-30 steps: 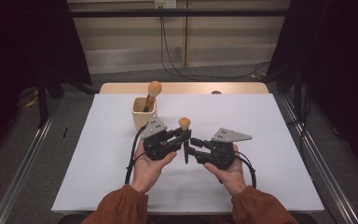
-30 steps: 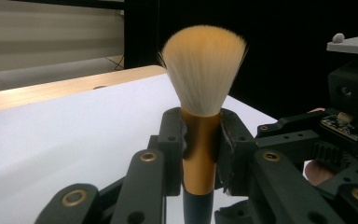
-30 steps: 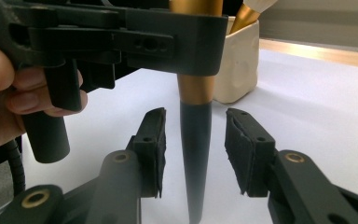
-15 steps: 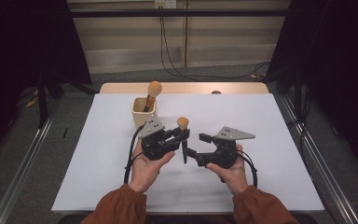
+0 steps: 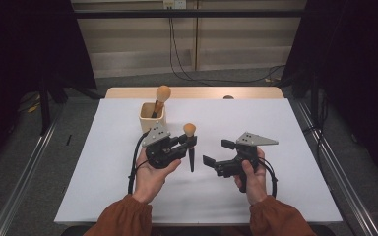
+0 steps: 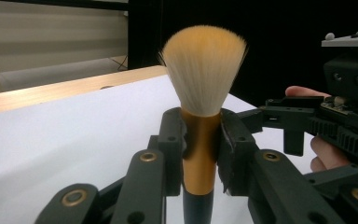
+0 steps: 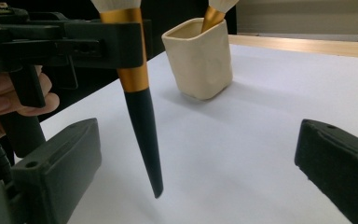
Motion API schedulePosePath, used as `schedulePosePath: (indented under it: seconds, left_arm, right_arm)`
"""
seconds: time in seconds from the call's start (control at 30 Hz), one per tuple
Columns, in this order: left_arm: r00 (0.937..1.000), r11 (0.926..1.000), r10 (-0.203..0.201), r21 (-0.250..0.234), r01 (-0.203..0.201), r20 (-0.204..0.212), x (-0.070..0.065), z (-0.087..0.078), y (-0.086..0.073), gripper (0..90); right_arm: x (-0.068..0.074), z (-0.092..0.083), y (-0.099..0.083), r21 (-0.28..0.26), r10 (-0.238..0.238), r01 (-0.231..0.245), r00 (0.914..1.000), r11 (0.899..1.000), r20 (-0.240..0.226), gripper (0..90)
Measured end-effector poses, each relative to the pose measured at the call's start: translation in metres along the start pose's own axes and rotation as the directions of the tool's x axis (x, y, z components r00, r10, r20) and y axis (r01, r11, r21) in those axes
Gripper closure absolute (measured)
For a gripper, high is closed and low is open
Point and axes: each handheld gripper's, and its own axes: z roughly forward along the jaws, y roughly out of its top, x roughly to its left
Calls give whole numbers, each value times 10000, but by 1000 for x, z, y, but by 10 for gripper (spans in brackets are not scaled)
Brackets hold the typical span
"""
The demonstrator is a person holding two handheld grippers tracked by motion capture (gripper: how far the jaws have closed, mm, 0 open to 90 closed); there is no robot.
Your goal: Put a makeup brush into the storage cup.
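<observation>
Presently, notes by item:

Brush: held upright at centre frame in the high view, bristles up, dark handle pointing down, tip clear of the table; likely kept vertical so it can go handle-first into the cup.
Left gripper: jaws clamped on the gold ferrule, seen close in the left gripper view, just under the bristles.
Right gripper: jaws have just been opening and are spread wide; nothing is pressed between them, the handle standing ahead of them.
Handover: judged done, grip passed to the left.
Cup: upper left of centre, a second brush leaning in it.
Left hand: palm under the tool, forearm entering from the bottom edge, gripper aimed toward frame right.
Right hand: wrapped round its grip, gripper aimed toward frame left.
</observation>
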Motion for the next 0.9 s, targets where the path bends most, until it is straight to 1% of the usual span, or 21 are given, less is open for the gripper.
schedulePosePath:
  seconds: [0.1,0.13,0.17,0.23,0.33,0.43,0.57,0.63,0.7,0.77,0.8,0.83,0.9]
  left_arm:
    - [10000,10000,-2,-23,2,-73,3,-3,1,736]
    - [9999,10000,25,-5,-25,-105,4,-4,1,736]
    - [9999,10000,29,-20,-30,-102,5,-5,1,736]
    - [9999,10000,14,-27,-15,-162,6,-7,2,736]
    - [9997,10000,24,-22,-25,-243,10,-11,2,736]
    - [9995,10000,-11,-85,8,-330,14,-15,3,736]
    - [9990,9999,-34,-125,28,-442,18,-19,5,736]
    - [9988,9999,-25,-132,19,-480,20,-21,6,736]
    - [9986,9999,-23,-140,15,-537,23,-24,7,736]
    - [9984,9999,-12,-154,3,-566,25,-26,8,736]
    - [9982,9999,-34,-144,25,-595,25,-27,8,736]
    - [9980,9999,31,-107,-38,-624,27,-28,9,736]
    - [9979,9999,-4,-121,-4,-651,29,-30,10,735]
  right_arm:
    - [-1,-3,0,45,71,-73,9994,10000,345,15]
    - [-1,-4,0,78,46,-49,9992,10000,387,14]
    - [-2,-5,-1,109,-45,41,9993,9999,381,12]
    - [-2,-7,-2,49,-247,245,9979,9997,602,13]
    - [-3,-8,-3,-114,-398,412,9932,9991,1094,19]
    - [-4,-10,-6,-89,-482,499,9896,9987,1358,19]
    - [-7,-15,-9,-235,-642,693,9828,9973,1732,19]
    - [-9,-18,-10,-257,-640,699,9809,9972,1835,18]
    - [-11,-21,-11,-408,-626,721,9777,9966,2003,18]
    - [-13,-24,-11,-412,-615,719,9751,9966,2133,12]
    - [-14,-25,-12,-508,-624,754,9733,9959,2207,12]
    - [-15,-27,-13,-600,-685,845,9705,9946,2312,13]
    - [-18,-30,-15,-859,-588,813,9695,9930,2378,13]
